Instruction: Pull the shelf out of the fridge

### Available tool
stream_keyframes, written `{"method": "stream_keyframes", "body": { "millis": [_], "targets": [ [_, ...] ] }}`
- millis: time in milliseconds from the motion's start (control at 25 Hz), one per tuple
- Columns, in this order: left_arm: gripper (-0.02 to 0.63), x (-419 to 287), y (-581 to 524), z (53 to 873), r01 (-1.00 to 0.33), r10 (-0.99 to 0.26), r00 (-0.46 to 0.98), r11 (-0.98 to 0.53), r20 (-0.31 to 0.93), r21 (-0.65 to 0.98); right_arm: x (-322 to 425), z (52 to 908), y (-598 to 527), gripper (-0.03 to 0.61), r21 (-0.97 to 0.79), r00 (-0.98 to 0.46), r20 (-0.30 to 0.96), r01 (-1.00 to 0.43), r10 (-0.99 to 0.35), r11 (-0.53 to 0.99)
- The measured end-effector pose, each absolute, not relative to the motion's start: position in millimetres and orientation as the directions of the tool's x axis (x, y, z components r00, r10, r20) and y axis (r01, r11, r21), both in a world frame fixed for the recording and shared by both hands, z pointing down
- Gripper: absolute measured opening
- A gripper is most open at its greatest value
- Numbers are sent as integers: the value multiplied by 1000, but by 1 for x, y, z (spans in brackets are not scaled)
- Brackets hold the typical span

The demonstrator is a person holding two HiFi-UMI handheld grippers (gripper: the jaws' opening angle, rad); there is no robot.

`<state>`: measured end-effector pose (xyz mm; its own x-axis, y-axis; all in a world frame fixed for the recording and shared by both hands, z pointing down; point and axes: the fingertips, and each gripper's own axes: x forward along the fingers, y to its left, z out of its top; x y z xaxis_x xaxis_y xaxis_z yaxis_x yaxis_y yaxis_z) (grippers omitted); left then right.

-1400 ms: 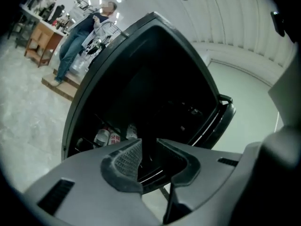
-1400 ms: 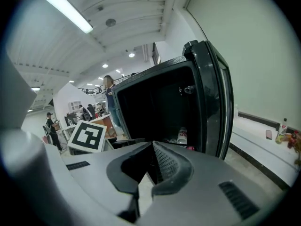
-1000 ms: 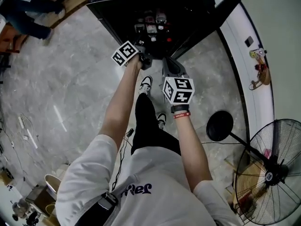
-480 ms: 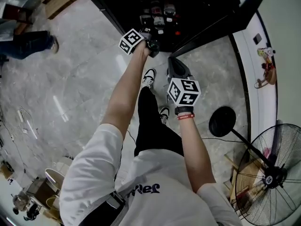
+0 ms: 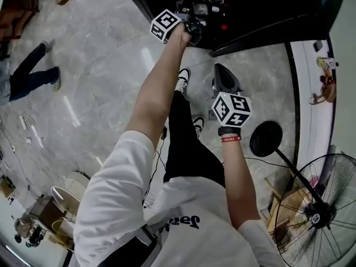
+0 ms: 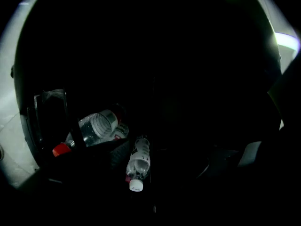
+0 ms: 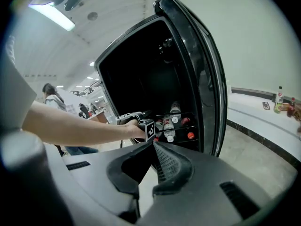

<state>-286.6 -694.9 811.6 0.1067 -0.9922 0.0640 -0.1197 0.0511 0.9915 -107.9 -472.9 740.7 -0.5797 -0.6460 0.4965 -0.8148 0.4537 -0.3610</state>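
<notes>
Several bottles point(image 7: 168, 128) lie inside open fridge point(image 7: 141, 74); right gripper point(image 7: 153, 144) fingers together.

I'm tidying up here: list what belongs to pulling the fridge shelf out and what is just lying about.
Job: fridge, shelf, bottles lying on it.
Lying about: standing fan, round black base, clutter on the ledge.

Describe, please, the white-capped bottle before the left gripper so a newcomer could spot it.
Look into the open black fridge. Low inside lie clear bottles. This bottle points a white cap outward; its left neighbour has a red one.
</notes>
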Motion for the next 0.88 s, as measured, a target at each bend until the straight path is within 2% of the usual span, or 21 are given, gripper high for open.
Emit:
{"method": "stream_keyframes", "body": {
  "millis": [520,600,720,880],
  "targets": [
    [242,-301,-751,806,-58,-999,34,-27,-25,998,-83,775,-468,6,-394,-555,516,-830,-653,395],
    [191,-304,-756,806,-46,-1000,13,-25,-24,999,-77,780,-466,6,-388,-547,525,-836,-652,388],
    [37,-309,-760,807,-37,-1000,-17,5,5,999,-73,783,-466,6,-386,-538,530,-842,-656,378],
    [28,-308,-755,806,-112,-999,16,34,36,993,-79,782,-474,5,-387,-543,519,-838,-659,386]
  ]
}}
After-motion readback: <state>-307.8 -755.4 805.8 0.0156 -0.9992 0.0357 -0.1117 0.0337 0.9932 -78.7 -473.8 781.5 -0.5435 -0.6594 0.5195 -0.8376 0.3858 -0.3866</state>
